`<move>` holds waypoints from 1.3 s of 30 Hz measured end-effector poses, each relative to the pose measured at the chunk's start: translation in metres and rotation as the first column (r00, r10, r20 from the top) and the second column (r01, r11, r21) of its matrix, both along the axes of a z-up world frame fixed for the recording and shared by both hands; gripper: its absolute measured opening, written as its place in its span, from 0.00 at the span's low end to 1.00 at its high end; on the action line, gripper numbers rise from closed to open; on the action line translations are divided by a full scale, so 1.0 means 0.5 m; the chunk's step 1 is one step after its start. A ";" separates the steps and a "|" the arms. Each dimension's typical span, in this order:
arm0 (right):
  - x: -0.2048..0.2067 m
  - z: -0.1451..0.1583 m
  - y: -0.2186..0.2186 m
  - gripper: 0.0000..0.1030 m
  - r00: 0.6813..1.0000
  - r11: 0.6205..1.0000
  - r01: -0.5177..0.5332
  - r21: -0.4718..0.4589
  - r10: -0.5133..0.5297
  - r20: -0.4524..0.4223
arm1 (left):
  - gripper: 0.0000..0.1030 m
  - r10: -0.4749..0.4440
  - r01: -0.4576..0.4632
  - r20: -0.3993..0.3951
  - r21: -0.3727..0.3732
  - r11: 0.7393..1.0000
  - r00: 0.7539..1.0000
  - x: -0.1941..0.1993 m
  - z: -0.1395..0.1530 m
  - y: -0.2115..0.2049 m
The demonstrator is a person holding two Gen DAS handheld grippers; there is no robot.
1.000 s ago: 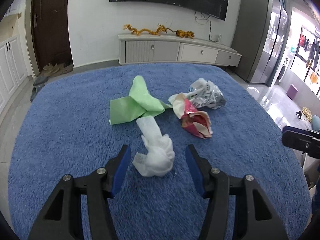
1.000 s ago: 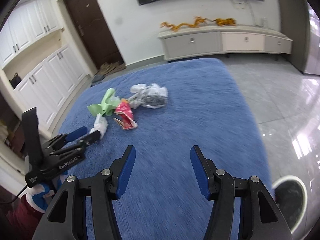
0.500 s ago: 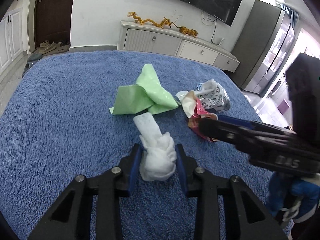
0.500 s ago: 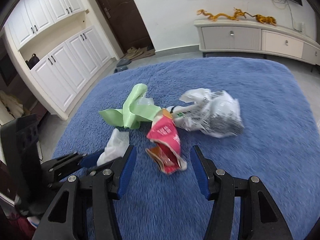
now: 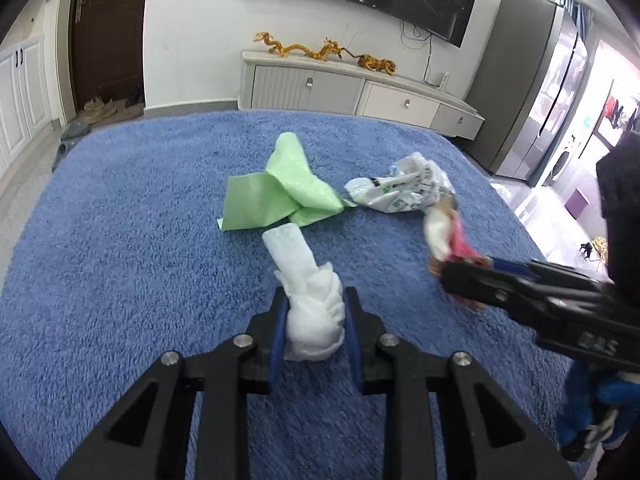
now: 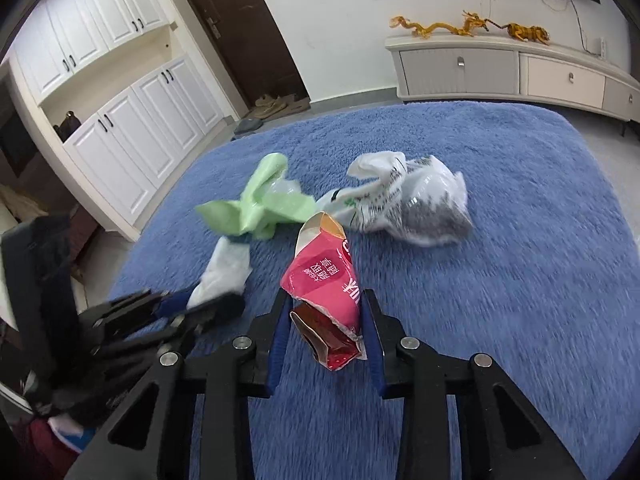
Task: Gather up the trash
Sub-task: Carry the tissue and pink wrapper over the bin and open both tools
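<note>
My left gripper (image 5: 315,324) is shut on a crumpled white tissue (image 5: 312,304) over the blue carpet (image 5: 120,240). My right gripper (image 6: 326,328) is shut on a red snack wrapper (image 6: 324,284), held just above the carpet; it shows blurred in the left wrist view (image 5: 448,240). A green paper wad (image 5: 276,196) and a white printed plastic bag (image 5: 400,194) lie further on. In the right wrist view the green wad (image 6: 260,204), the bag (image 6: 416,208) and the tissue (image 6: 224,276) in the left gripper (image 6: 192,308) are seen.
A white TV cabinet (image 5: 360,92) with dragon figures stands against the far wall under a TV. A dark door (image 6: 240,32) and white cupboards (image 6: 120,120) are to the left. Shiny tile floor (image 5: 560,216) borders the carpet on the right.
My left gripper closed on the white tissue. My right gripper moved in over the pile, closed on the red wrapper and lifted it away from the plastic bag.
</note>
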State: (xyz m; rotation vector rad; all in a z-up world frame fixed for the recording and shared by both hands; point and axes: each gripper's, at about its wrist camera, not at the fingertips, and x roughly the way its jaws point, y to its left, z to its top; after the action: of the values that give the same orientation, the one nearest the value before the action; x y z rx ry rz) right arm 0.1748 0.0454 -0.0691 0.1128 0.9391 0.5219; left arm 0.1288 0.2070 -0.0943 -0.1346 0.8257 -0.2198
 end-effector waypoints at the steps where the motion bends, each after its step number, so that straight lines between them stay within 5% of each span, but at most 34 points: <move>1: -0.012 0.006 -0.006 0.32 1.000 1.000 0.002 0.002 -0.002 0.003 | 0.23 -0.005 0.005 0.002 -0.009 1.000 1.000 -0.009 0.003 -0.004; 8: -0.136 0.049 -0.099 0.33 0.998 0.998 0.059 0.033 -0.060 0.023 | 0.22 -0.084 0.085 0.023 -0.026 0.996 0.996 -0.101 0.035 -0.059; 19: -0.323 0.104 -0.295 0.33 0.963 0.966 0.247 0.077 -0.254 0.089 | 0.22 -0.224 0.215 0.139 0.079 0.974 0.965 -0.237 0.133 -0.232; 30: -0.496 0.141 -0.525 0.33 0.858 0.872 0.479 0.104 -0.490 0.153 | 0.22 -0.407 0.373 0.195 0.189 0.908 0.892 -0.318 0.187 -0.425; 39: -0.565 0.078 -0.672 0.33 0.781 0.783 0.603 0.154 -0.618 0.089 | 0.22 -0.521 0.478 0.145 0.254 0.841 0.841 -0.334 0.164 -0.580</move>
State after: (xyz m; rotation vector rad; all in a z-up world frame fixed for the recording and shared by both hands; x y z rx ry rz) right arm -0.1078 -0.2906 -0.0300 0.4709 0.6819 -0.0293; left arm -0.0384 -0.0830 -0.0124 0.3089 0.6545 -0.6328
